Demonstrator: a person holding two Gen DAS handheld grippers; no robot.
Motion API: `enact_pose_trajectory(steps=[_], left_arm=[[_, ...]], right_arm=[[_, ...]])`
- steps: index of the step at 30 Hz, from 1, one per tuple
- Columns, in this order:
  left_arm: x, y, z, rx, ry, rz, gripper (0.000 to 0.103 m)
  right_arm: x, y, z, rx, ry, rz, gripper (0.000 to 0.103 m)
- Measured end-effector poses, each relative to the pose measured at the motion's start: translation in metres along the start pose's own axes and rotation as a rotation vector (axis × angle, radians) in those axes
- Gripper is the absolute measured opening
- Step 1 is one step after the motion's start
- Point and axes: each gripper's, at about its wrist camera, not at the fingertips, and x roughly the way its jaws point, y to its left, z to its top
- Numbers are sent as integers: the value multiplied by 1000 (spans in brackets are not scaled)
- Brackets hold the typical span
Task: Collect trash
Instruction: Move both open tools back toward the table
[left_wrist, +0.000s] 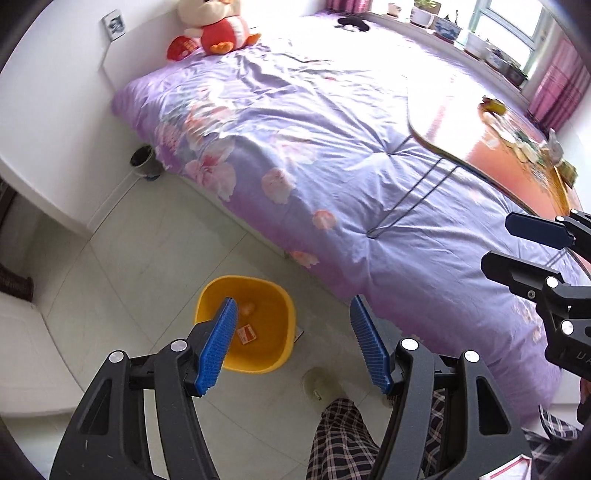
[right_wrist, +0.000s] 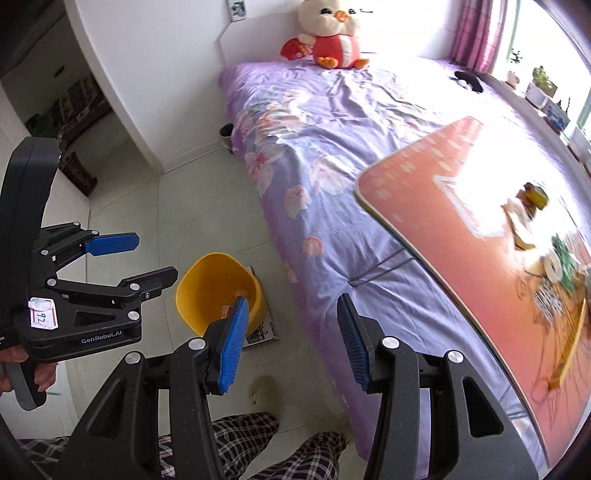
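You are holding the left claw (left_wrist: 291, 341) at the lower centre of its frame, blue pads standing apart and gripping nothing. The right claw (right_wrist: 290, 341) is likewise spread and empty. Just beyond the left claw, the yellow bin (left_wrist: 246, 325) is sitting on the floor beside the bed (left_wrist: 332, 147), with a red-and-white wrapper (left_wrist: 246, 334) already lying inside.

The remaining trash (right_wrist: 535, 221) is lying scattered on the orange desk (right_wrist: 424, 192) at the right of the frame, well apart from the bin. Judged step: you are reaching back for another piece. Approach low, straddle one item, and close fully before lifting, since light scraps could slip.

The right wrist view is showing the desk top and the litter clearly; the left view is giving only its edge, but is looking down into the bin.
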Motion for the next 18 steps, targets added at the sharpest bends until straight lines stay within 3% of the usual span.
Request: enact_pose_trajectory(steps=[11, 18], left_arm=[[-19, -95, 25, 287, -42, -178, 64], [-19, -138, 29, 413, -29, -249, 64]], right_arm=[[-77, -88, -72, 329, -110, -236, 51], [-106, -123, -119, 513, -112, -355, 53]])
